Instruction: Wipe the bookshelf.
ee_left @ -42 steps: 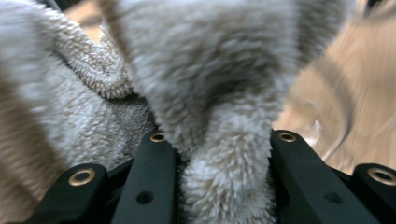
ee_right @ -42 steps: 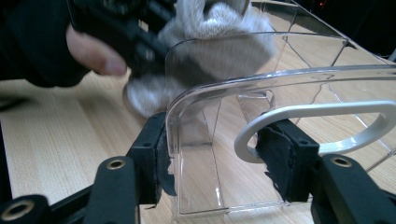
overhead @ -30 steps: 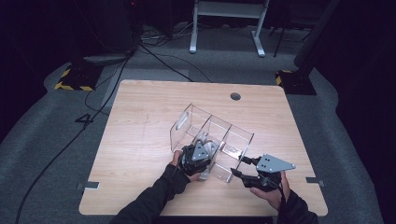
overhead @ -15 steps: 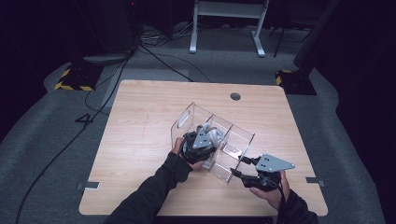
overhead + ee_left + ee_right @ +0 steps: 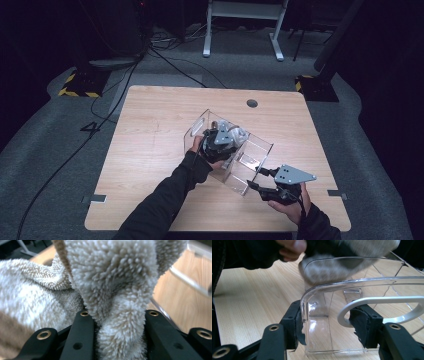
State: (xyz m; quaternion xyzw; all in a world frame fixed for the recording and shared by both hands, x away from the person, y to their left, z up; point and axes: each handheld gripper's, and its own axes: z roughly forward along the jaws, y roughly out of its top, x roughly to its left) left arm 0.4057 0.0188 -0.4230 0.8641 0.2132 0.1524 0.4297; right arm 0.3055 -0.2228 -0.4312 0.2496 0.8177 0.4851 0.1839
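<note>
Resting on a light wooden surface [image 5: 150, 150], toward its near right corner: one clear acrylic divided organizer [image 5: 250, 150], set at an angle to the edges, with several compartments and a white oval handle cutout [image 5: 382, 301] in its near end wall.

Item, left tongs [image 5: 222, 142]: clamped tight on a fold of fluffy beige-and-cream towel [image 5: 112, 290], the pile bunched between both black jaws; held over the organizer's far-left compartments. Part of the towel shows through the clear wall in the right gripper view [image 5: 329, 270].

Item, right tongs [image 5: 257, 179]: set astride the organizer's near end wall, one pad outside the rounded corner, the other inside by the handle cutout; jaws moderately wide, pads against the plastic, gripping the wall.

Item, grey three-cornered plate [image 5: 294, 175]: atop the right tongs.
</note>
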